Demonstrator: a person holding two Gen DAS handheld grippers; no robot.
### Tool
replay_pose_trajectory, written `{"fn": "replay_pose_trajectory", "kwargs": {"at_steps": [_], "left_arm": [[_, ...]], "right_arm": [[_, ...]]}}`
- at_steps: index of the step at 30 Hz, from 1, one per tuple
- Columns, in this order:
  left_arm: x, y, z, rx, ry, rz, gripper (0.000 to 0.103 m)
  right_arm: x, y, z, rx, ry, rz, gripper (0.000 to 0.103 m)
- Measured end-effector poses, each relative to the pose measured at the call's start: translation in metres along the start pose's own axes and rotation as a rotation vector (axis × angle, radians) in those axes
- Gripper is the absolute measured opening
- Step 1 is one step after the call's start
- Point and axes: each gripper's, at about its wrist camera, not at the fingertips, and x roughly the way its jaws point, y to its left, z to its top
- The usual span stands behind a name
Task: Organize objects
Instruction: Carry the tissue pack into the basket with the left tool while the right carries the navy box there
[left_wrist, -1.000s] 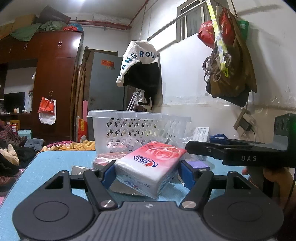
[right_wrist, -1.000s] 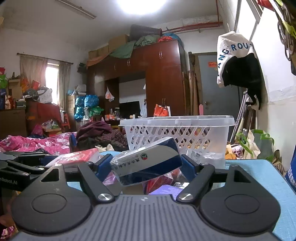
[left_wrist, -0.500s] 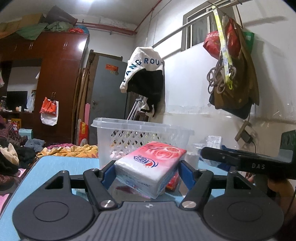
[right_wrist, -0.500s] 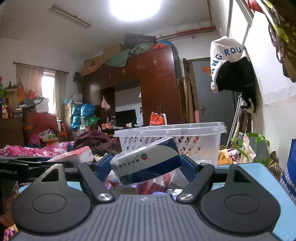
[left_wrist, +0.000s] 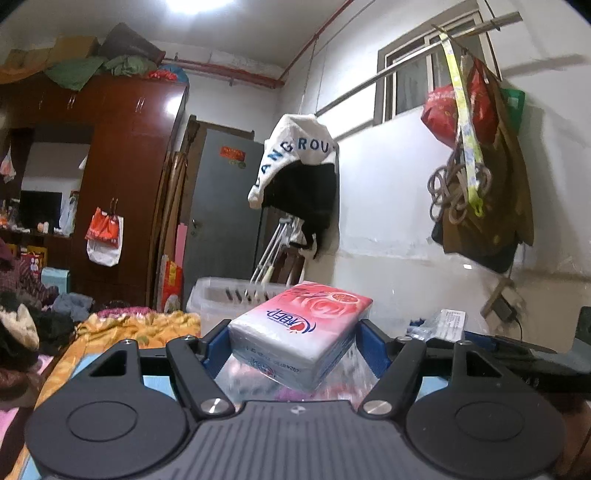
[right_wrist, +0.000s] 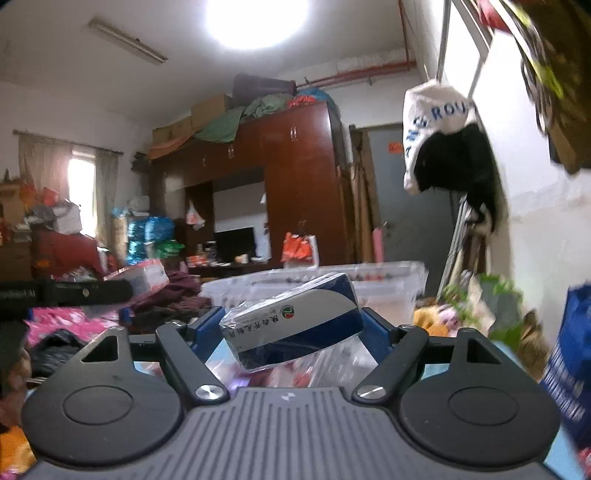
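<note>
The left gripper (left_wrist: 295, 341) pinches a pink tissue pack (left_wrist: 300, 331) between its 2 blue fingers (left_wrist: 216, 347), held clear above the blurred clutter under it. Just ahead, the white basket (left_wrist: 221, 295) shows only its rim, partly hidden behind the pack. The right gripper (right_wrist: 291, 332) clamps a blue and silver box (right_wrist: 293, 323) in clear wrap, tilted up to the right. Ahead of it the same basket's (right_wrist: 391, 275) near rim lies beyond the box, its inside hard to make out. Open air lies above the rim. Items below both grippers are smeared
</note>
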Motion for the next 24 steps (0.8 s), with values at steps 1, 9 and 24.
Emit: {"fn": "replay_pose_trajectory", "kwargs": {"at_steps": [1, 9, 24], "left_arm": [[0.009, -0.001, 0.008, 0.001, -0.003, 0.004, 0.075], [0.111, 0.001, 0.065, -0.027, 0.116, 0.093, 0.074], [0.168, 0.015, 0.045, 0.014, 0.302, 0.145, 0.077]], "right_arm": [[0.006, 0.003, 0.006, -0.031, -0.003, -0.015, 0.08], [0.095, -0.017, 0.059, -0.021, 0.105, -0.098, 0.08], [0.105, -0.014, 0.042, -0.112, 0.158, -0.163, 0.103]]}}
